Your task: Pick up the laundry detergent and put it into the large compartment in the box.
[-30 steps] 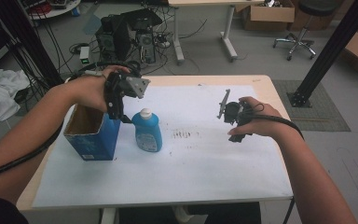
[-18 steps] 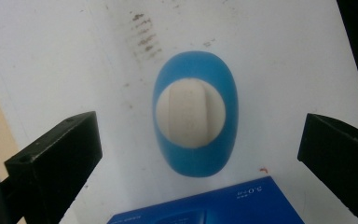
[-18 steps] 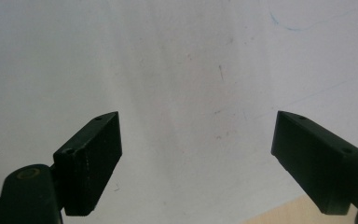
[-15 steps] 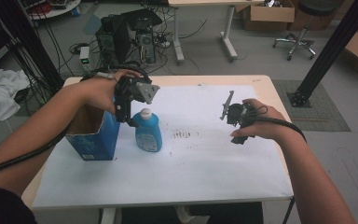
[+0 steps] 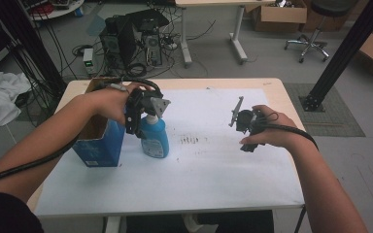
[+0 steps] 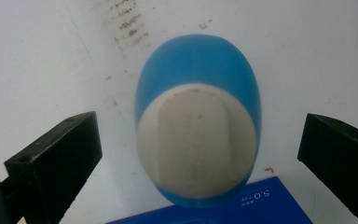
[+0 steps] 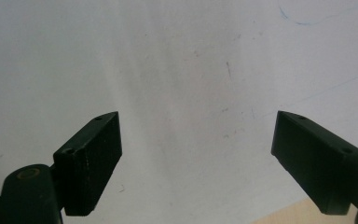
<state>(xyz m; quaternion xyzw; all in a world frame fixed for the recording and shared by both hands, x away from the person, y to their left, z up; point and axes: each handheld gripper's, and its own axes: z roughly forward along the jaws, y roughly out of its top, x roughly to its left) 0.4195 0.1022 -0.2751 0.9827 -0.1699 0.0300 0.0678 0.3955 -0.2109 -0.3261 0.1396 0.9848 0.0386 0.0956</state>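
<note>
A blue bottle (image 5: pixel 154 141) with a white cap stands upright on the white sheet, close beside an open blue cardboard box (image 5: pixel 97 145). My left gripper (image 5: pixel 138 121) hovers just above the bottle top, pointing down. In the left gripper view the bottle (image 6: pixel 198 70) sits centred between the wide-apart jaws of that gripper (image 6: pixel 199 135), which do not touch it, and the box edge (image 6: pixel 233 210) lies at the bottom. My right gripper (image 5: pixel 240 119) is held above the sheet at the right. Its own view shows this gripper (image 7: pixel 198 135) open over bare white paper.
The white sheet (image 5: pixel 209 170) covers most of the wooden table (image 5: pixel 281 92) and carries dark smudges (image 5: pixel 192 141) near the bottle. Computer towers (image 5: pixel 133 36) and cables lie on the floor behind. A black post (image 5: pixel 342 53) stands at the right.
My left gripper has moved rightward from over the blue box to above the bottle's cap. The right gripper has barely shifted.
</note>
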